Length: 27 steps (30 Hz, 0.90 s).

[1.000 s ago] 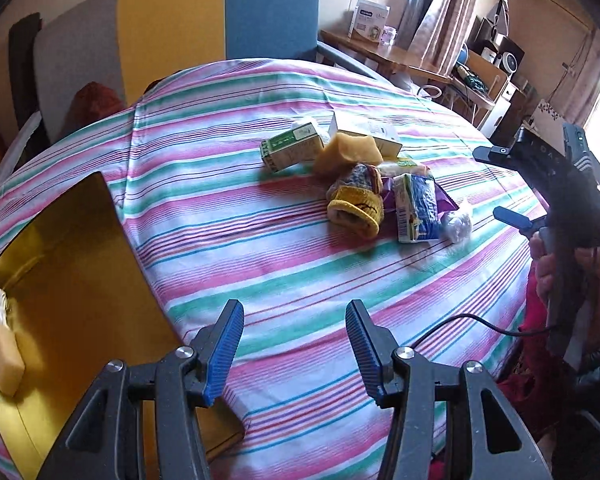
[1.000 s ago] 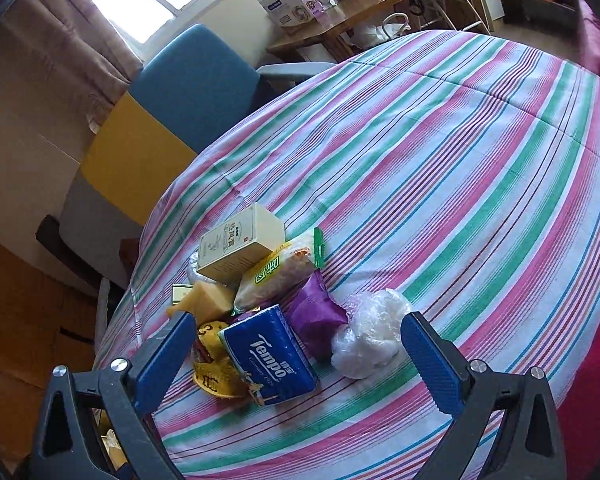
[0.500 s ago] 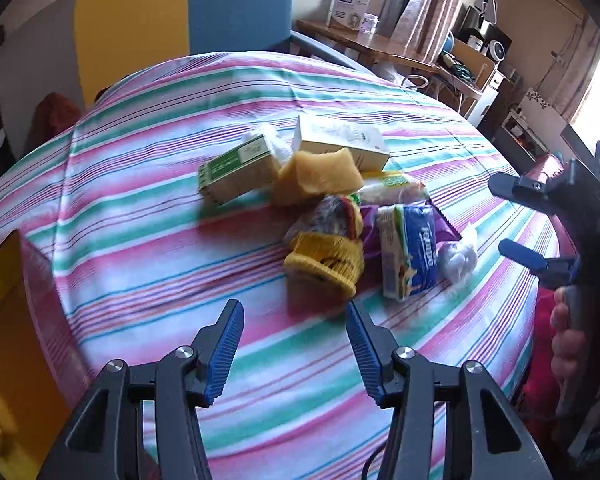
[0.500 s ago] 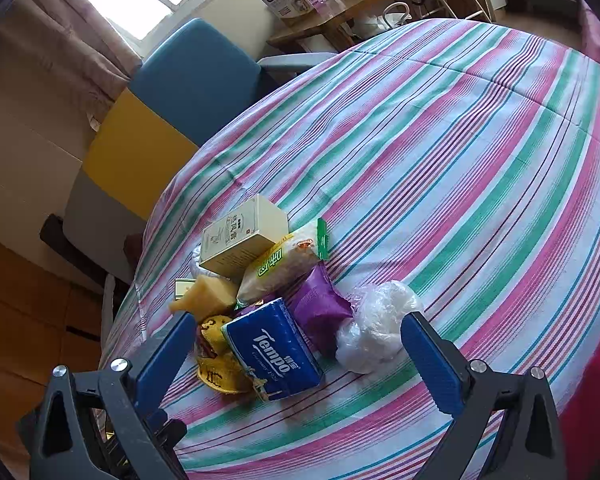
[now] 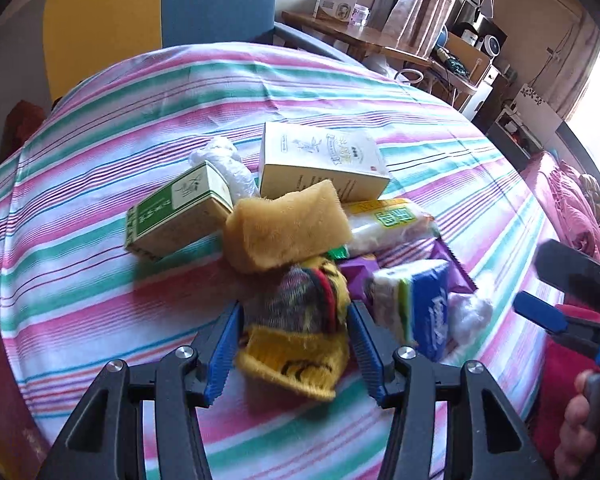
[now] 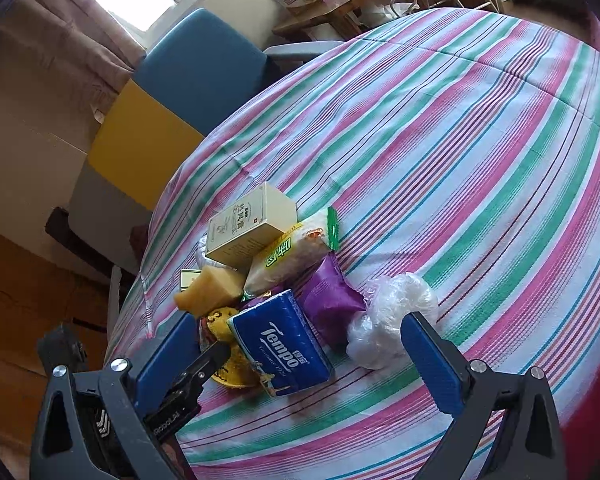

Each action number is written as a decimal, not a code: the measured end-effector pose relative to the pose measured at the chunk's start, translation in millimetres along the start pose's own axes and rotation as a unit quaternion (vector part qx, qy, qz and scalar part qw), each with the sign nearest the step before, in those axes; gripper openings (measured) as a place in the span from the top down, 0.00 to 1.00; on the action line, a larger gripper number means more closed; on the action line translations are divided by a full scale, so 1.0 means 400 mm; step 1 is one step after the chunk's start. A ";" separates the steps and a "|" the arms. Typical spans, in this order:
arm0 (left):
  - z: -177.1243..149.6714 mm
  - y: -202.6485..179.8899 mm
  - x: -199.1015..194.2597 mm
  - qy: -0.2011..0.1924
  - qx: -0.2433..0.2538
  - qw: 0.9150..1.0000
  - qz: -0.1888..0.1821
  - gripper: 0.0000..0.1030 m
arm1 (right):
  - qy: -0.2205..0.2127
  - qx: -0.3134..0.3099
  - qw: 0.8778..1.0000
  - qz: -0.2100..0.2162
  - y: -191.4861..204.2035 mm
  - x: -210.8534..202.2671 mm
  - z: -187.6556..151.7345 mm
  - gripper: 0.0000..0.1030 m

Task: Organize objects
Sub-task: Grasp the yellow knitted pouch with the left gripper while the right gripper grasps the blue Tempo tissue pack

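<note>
Striped tablecloth, pink, green and white, over a round table; blue-and-yellow chair behind it, cluttered wooden desk by the curtains.

Heap of small goods near the table's near edge. Green carton and cream box lie at the back, a crumpled clear bag between them. Tan sponge rests on the heap's middle, touching the green carton. Noodle packet beside the sponge; purple wrapper under it. Blue tissue pack lies just right of the sock, second plastic bag beyond that.

Yellow sock: knit, dark stripes, bunched, cuff towards the onlooker's side, long axis running roughly away from the left gripper into the heap. Sponge crowds its far end, tissue pack its right flank.

Left gripper: jaws apart, one blue finger on either side of the sock, close to it; contact not clear.

Right gripper: jaws spread wide, straddling tissue pack and plastic bag, holding nothing.
</note>
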<state>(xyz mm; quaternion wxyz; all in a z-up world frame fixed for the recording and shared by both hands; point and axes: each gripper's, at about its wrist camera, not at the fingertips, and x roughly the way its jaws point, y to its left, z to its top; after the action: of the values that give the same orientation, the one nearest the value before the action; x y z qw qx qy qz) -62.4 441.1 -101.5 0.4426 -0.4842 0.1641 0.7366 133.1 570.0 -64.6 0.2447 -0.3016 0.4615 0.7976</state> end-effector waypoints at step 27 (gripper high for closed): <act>-0.277 0.008 -0.154 -0.008 -0.017 1.000 -0.017 0.67 | 0.036 -0.149 0.987 -0.047 0.108 0.056 -0.051 0.26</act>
<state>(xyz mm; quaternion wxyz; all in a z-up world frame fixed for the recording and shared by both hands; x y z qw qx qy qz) 6.7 334.7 -101.9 0.4478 -0.4887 0.1404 0.7355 93.7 534.7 -63.0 0.2173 -0.3848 0.3313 0.8336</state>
